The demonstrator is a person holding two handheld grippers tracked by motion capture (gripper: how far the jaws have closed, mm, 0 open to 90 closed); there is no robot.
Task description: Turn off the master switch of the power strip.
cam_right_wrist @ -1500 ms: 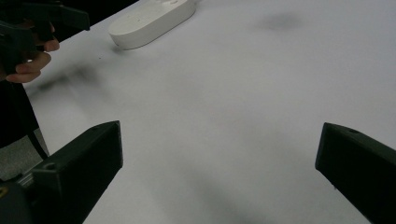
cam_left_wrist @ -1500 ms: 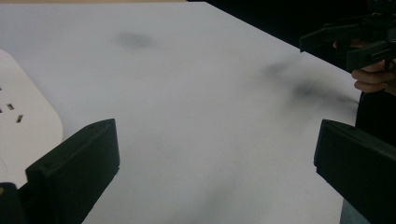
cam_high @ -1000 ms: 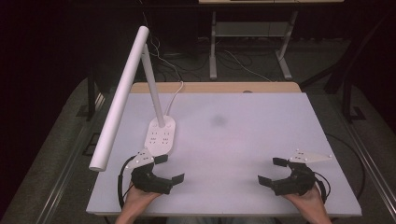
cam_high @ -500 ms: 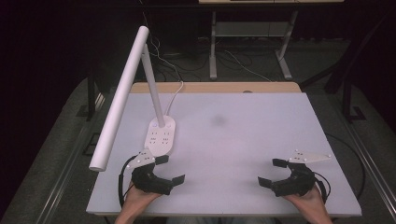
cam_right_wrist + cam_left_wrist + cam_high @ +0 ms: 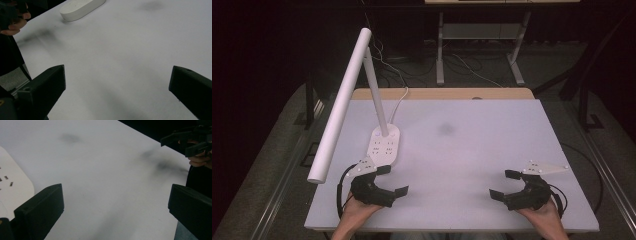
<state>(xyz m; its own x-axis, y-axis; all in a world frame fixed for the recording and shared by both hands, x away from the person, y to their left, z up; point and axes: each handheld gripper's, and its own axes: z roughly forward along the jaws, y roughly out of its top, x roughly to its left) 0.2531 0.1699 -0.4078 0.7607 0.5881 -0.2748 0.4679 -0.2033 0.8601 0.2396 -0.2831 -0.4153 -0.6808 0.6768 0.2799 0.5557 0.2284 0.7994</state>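
A white desk lamp stands on the table's left half, its oval base (image 5: 384, 145) carrying outlet slots and its long tube head (image 5: 341, 102) slanting out over the left edge. The base's rim also appears in the left gripper view (image 5: 15, 185) and in the right gripper view (image 5: 81, 7). My left gripper (image 5: 393, 180) rests near the front edge just below the base, open and empty. My right gripper (image 5: 507, 185) rests at the front right, open and empty as well. Both point toward the table's middle.
The white table (image 5: 472, 150) has a faint dark smudge (image 5: 446, 129) near its centre. A white cord (image 5: 401, 100) runs from the lamp base off the back edge. Behind the table are a metal stand (image 5: 482, 35) and loose cables on the floor.
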